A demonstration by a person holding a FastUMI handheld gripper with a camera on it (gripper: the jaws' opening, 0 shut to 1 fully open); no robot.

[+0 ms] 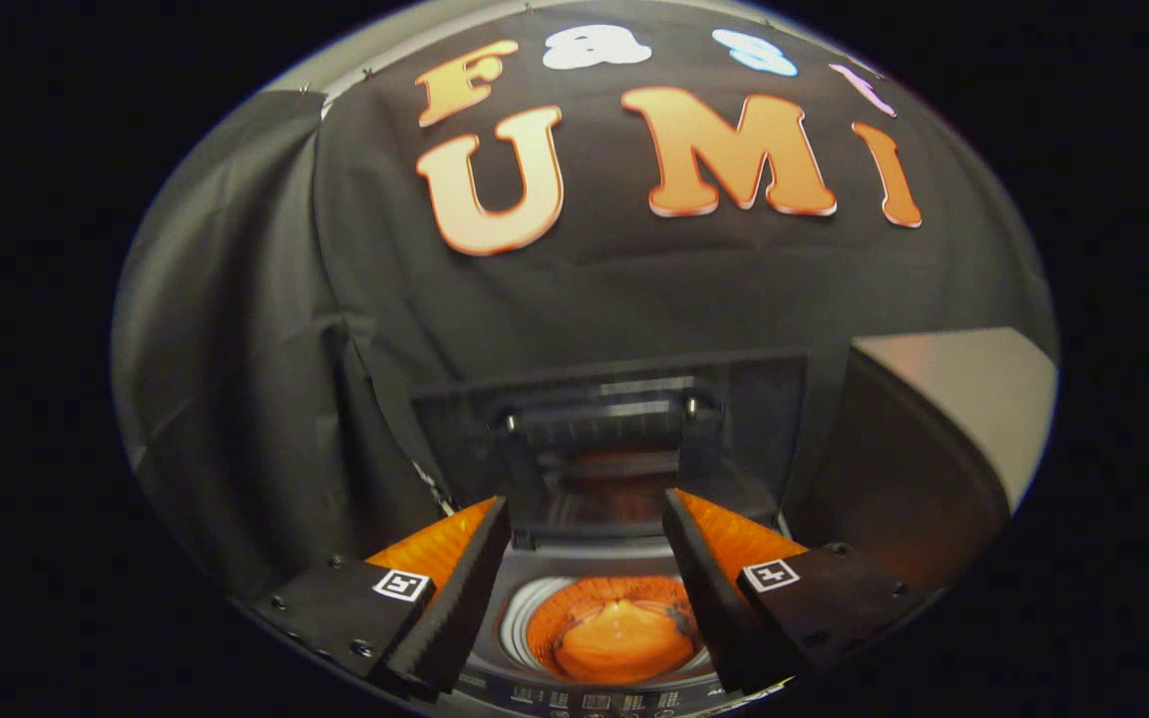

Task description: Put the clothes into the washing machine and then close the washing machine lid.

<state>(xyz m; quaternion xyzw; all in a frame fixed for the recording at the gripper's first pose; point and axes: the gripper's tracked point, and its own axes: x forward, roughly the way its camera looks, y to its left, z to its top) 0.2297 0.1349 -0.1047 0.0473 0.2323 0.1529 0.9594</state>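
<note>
Washing machine (594,688), top-loading, standing against the black cloth booth wall (265,329) with a pale box-like surface (973,389) to its right; its lid (614,419) is raised upright at the far side, leaving the drum (525,613) open. Clothes (619,638): an orange bundle lying down inside the drum, seen between the two fingers and just beyond them. Tongs (584,519): released, fingers spread wide apart above the near rim of the machine, gripping nothing, one finger at either side of the opening.
</note>
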